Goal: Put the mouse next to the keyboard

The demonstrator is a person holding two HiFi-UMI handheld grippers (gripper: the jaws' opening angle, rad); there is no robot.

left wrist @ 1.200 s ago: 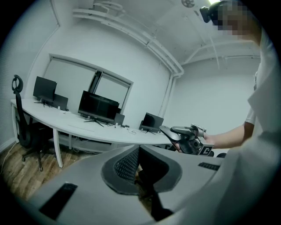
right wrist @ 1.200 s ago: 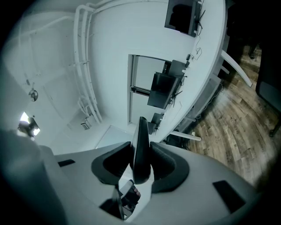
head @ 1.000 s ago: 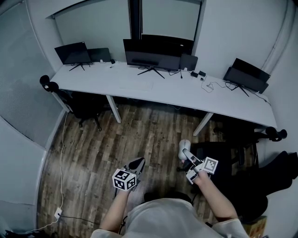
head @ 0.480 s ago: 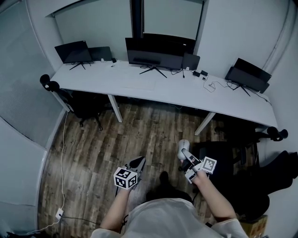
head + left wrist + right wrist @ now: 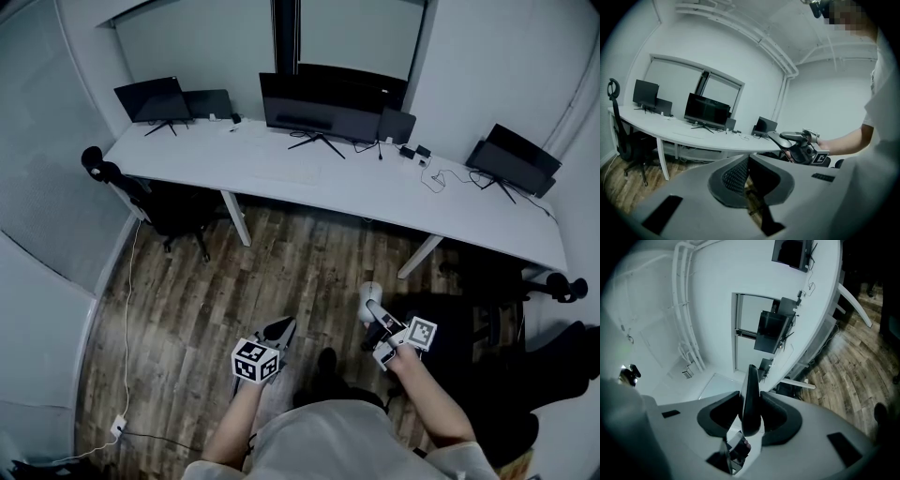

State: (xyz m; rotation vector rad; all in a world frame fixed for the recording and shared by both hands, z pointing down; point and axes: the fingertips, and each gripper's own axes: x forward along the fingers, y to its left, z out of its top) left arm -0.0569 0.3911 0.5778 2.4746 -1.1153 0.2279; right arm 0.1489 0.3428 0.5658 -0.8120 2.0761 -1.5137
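Observation:
A white mouse sits edge-on between the jaws of my right gripper, which is shut on it above the wooden floor. In the right gripper view the mouse is a dark upright blade pinched between both pads of the right gripper. My left gripper hangs to its left, pads together with nothing between them. The left gripper view also shows the mouse off to the right. A pale keyboard lies on the long white desk, in front of the big middle monitor; it is far ahead of both grippers.
Several monitors stand along the desk. A black chair is tucked under its left end and another dark chair is close to my right. A white cable runs along the floor at the left wall.
Both grippers have drifted slightly forward toward the desk as the person steps; a foot now shows between them. The mouse stays gripped and the left jaws stay together.

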